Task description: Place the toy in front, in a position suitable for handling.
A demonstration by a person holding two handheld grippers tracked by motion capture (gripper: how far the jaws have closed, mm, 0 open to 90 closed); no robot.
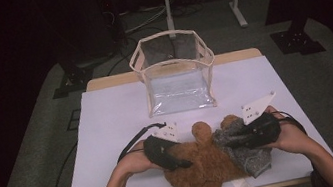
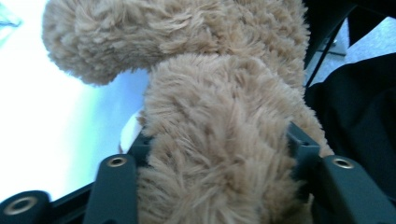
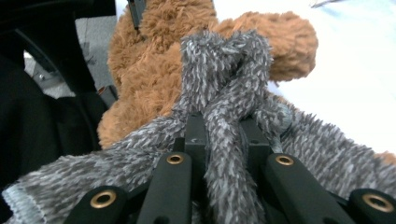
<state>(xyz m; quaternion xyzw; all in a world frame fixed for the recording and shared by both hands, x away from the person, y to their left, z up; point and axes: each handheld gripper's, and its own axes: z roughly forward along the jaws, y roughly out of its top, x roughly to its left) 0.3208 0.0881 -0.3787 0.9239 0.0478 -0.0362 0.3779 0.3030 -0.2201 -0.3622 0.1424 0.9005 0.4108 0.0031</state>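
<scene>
Your left gripper is clenched on the bear: in the left gripper view a thick fold of tan fur fills the space between the jaws, which press it from both sides. Your right gripper grips the grey cloth; in the right gripper view a twisted strand of that shaggy cloth runs up between the nearly closed jaws. The bear lies at the near edge of the table, between your two hands, with the cloth draped over its right side and touching it. The clear bag stands upright and open at the far middle of the table, well apart from the bear. Your left hand and right hand flank the toy.
</scene>
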